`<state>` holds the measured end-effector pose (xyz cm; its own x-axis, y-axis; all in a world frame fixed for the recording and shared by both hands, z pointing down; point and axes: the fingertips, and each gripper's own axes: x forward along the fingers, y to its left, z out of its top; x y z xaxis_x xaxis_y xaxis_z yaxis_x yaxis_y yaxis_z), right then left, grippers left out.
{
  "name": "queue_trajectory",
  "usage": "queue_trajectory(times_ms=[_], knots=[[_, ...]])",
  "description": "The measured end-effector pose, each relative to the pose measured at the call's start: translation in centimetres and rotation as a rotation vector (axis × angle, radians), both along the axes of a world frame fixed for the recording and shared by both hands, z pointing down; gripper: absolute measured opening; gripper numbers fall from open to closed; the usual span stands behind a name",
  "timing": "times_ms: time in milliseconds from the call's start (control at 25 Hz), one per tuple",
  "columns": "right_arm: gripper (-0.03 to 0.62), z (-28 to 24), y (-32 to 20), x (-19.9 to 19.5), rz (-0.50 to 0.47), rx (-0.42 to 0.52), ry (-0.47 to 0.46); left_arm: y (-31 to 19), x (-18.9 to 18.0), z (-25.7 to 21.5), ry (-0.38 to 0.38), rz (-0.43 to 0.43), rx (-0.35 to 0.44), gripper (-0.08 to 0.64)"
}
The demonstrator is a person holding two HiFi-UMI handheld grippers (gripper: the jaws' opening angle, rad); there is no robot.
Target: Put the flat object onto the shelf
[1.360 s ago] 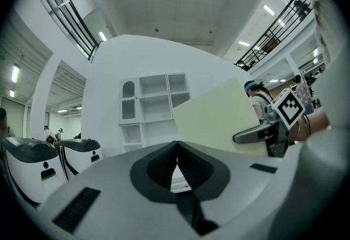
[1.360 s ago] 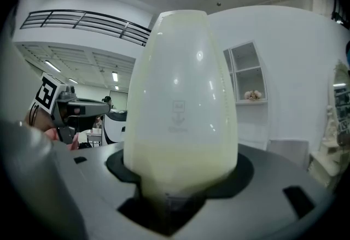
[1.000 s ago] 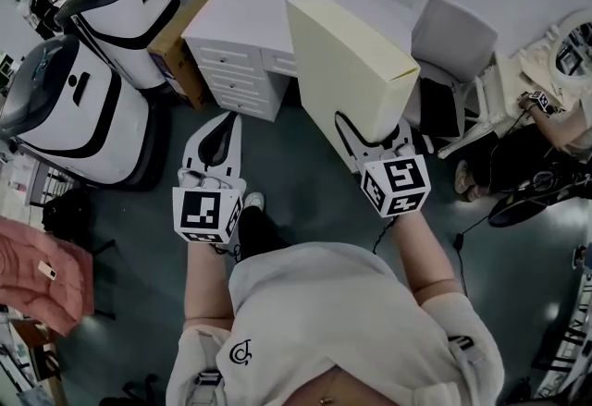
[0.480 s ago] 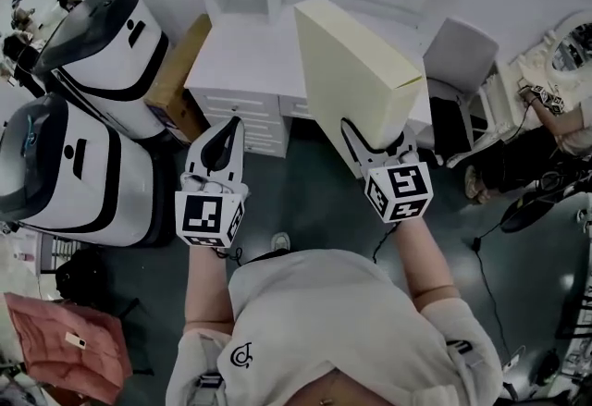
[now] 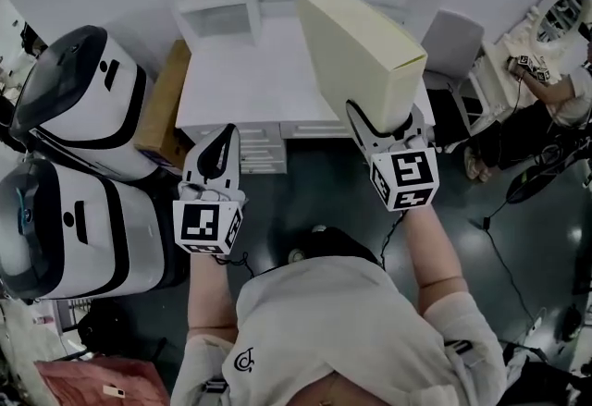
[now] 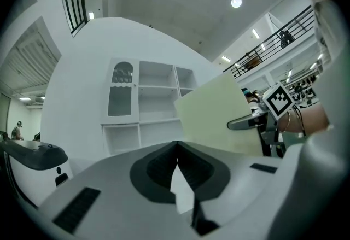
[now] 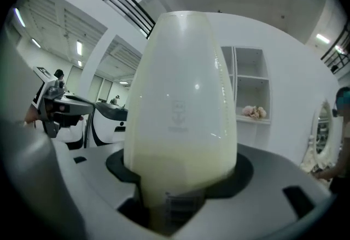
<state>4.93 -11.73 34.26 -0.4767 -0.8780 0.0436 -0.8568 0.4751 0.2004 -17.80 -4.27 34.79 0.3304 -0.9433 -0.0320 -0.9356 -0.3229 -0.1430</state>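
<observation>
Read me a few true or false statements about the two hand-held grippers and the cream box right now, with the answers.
1. The right hand-held gripper grips the cream flat box. True.
2. The left hand-held gripper holds a second box. False: its jaws are together with nothing between them.
3. The flat box already lies on the shelf. False: it is held up in the air, short of the shelf.
4. White-and-black machines stand left of the white desk. True.

big lab hall: mock room with white desk (image 5: 250,80), shelf unit (image 6: 145,105), bulky white machines (image 5: 79,99), mezzanine railing (image 6: 284,31)
</observation>
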Motion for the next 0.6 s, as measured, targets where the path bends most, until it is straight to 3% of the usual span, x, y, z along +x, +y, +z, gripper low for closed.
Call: queue_trajectory(times_ms=[360,600], knots=[[0.299,-2.8,-9.6,-0.5,0.055,0.066,0.178,-7.5,-0.1,-0.5,-0.041,0.037,0.02,0.012],[0.298,-6.1,-16.3,-1.8,0.095,0.126,0.4,-12.3,-0.2,-2.2,-0.065,0.047,0.053,0.012]])
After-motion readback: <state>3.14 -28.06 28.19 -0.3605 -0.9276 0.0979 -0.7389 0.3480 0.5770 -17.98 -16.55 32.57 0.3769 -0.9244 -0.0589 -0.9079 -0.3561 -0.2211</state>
